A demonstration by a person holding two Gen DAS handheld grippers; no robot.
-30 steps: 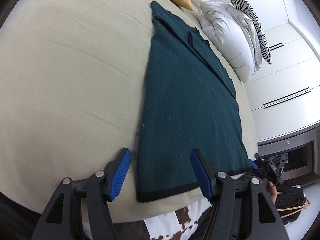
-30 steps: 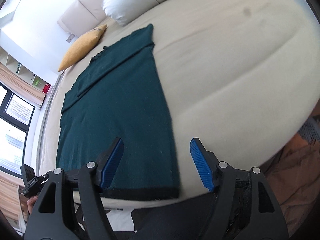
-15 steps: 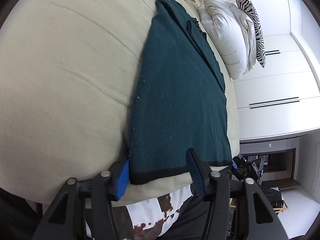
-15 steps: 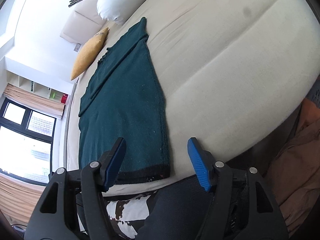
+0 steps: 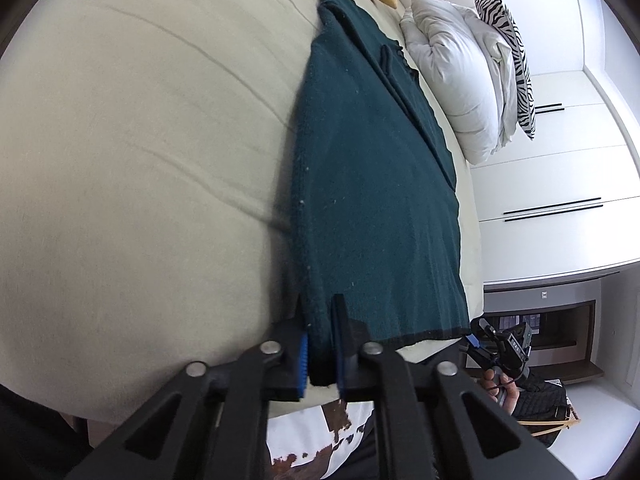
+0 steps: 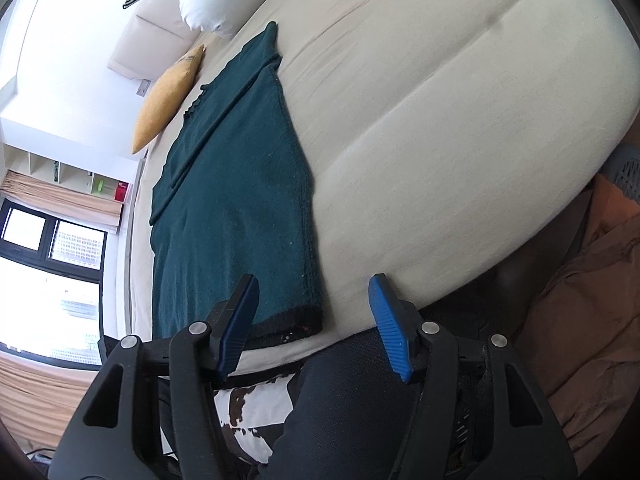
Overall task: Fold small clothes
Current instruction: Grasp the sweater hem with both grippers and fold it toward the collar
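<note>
A dark green knitted garment lies flat and lengthwise on the beige bed, with its black hem at the near edge. My left gripper is shut on the hem's near left corner, and the cloth is bunched between its blue pads. In the right wrist view the same garment runs away from my right gripper. Its jaws are closing astride the hem's near right corner, and the pads are clear of the cloth. The right gripper also shows at the far hem corner in the left wrist view.
A white duvet, a zebra cushion and a yellow cushion sit at the bed's head. White wardrobes stand beyond. A window is at the left, an orange-brown cloth at the right, and a cowhide rug lies below.
The left jaws closed onto the hem's near left corner and pinched the cloth. The right gripper sank toward the near right corner and its jaws narrowed.
</note>
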